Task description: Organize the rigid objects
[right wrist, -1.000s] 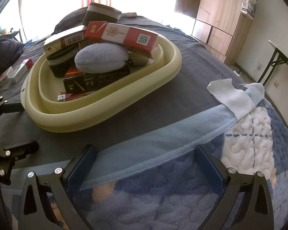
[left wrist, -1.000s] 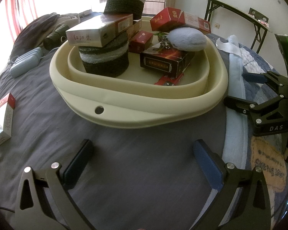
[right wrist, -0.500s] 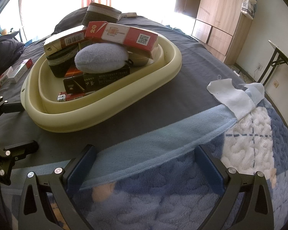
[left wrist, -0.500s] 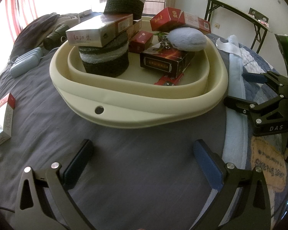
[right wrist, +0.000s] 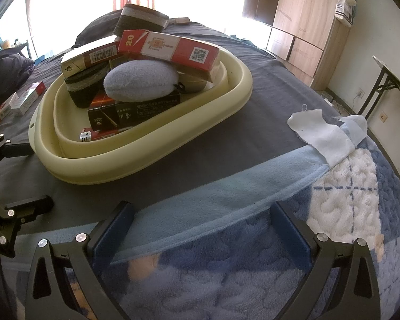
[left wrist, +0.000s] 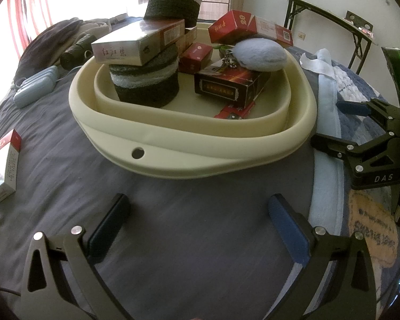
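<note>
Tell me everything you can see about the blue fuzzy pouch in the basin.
The pouch is a pale blue, fuzzy, egg-shaped soft thing lying on its side atop the black box inside the cream basin. A red carton leans over its top. In the left view a small metal keychain hangs at its end. Neither tongs touch it.

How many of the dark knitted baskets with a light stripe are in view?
2. One knitted basket stands inside the cream basin, under a long carton. The other sits behind the basin's far rim. More may be hidden.
</note>
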### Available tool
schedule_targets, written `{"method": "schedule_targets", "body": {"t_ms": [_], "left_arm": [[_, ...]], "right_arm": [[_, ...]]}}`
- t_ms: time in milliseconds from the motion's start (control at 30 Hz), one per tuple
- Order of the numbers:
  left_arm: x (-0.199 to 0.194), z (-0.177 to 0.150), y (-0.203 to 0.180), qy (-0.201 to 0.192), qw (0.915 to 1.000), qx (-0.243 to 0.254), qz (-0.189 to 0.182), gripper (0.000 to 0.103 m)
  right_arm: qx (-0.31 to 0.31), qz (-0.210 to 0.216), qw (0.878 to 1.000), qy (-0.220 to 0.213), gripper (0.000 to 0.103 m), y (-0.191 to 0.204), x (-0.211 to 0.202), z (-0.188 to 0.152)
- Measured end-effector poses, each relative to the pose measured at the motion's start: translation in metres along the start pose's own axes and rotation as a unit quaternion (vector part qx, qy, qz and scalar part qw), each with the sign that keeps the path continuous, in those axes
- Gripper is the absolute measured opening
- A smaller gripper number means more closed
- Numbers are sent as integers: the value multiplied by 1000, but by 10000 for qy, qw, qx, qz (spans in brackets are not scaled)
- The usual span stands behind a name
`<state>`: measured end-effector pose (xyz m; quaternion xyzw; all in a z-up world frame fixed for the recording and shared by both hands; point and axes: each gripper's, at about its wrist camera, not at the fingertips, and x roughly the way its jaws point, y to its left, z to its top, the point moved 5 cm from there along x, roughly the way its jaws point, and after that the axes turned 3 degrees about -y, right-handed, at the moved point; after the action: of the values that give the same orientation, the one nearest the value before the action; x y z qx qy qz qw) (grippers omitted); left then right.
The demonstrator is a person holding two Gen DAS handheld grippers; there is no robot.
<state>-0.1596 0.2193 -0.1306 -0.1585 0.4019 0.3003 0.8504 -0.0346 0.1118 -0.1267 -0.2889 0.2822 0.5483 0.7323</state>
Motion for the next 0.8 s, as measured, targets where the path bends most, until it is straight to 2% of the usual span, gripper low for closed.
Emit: {"method": "schedule_targets", "body": {"t_ms": [800], "left_arm": [[0,0,0,0,10000,0,1,103]], "right_arm": [[1,-1,10000,0,103,0,-1,-1]]}}
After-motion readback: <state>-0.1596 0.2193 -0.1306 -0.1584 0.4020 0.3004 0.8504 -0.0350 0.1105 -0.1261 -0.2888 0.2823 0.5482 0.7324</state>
